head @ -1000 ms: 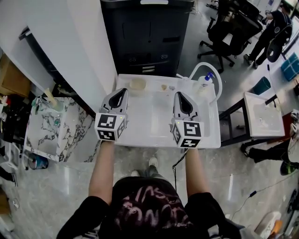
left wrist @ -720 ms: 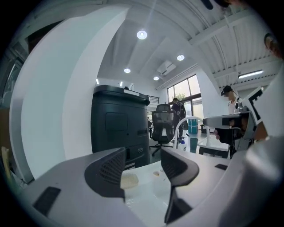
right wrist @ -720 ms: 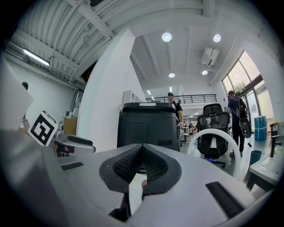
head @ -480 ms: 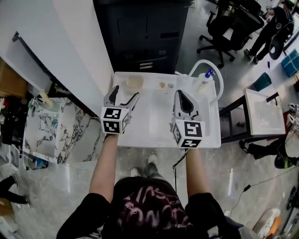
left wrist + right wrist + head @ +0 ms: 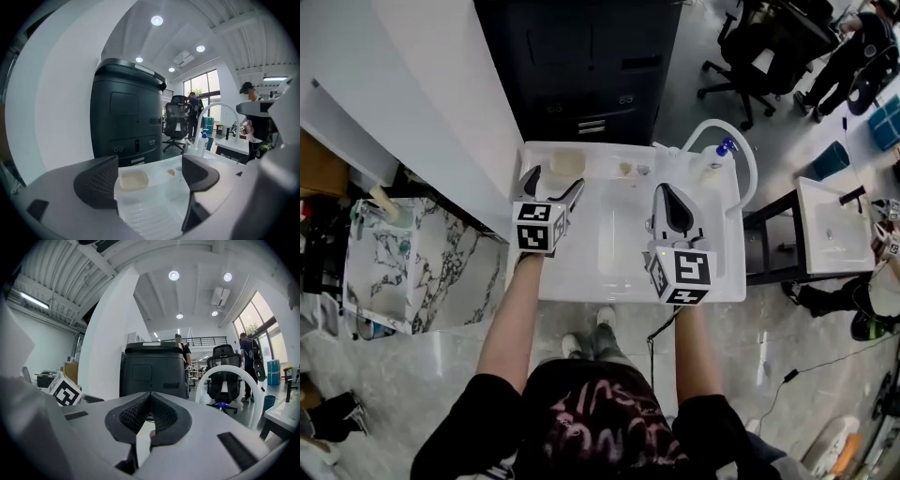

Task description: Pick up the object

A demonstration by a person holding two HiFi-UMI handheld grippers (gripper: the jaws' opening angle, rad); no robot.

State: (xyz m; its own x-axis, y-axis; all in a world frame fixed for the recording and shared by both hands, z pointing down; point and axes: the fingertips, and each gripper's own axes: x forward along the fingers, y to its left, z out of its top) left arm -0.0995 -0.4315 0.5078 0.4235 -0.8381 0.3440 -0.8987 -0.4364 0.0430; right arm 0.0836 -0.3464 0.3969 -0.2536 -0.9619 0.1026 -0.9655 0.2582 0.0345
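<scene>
The object is a pale beige, rounded block (image 5: 566, 163) lying at the back left of the white sink top (image 5: 712, 272). My left gripper (image 5: 555, 180) hovers just short of it with its jaws spread; they have just been opening and nothing is between them. In the left gripper view the block (image 5: 133, 179) shows ahead, in the gap of the left gripper (image 5: 149, 182), untouched. My right gripper (image 5: 673, 189) is shut and empty over the middle right of the top, and the right gripper view shows the right gripper (image 5: 150, 417) with its pads together.
A white arched faucet (image 5: 741, 155) and a soap bottle (image 5: 715, 157) stand at the back right. Two small bits (image 5: 626, 170) lie behind the basin. A black cabinet (image 5: 591, 66) rises behind the top, a white wall (image 5: 431, 84) to its left.
The left gripper's jaws went from shut to spread wide, and it moved forward and down toward the beige block. The right gripper shifted slightly.
</scene>
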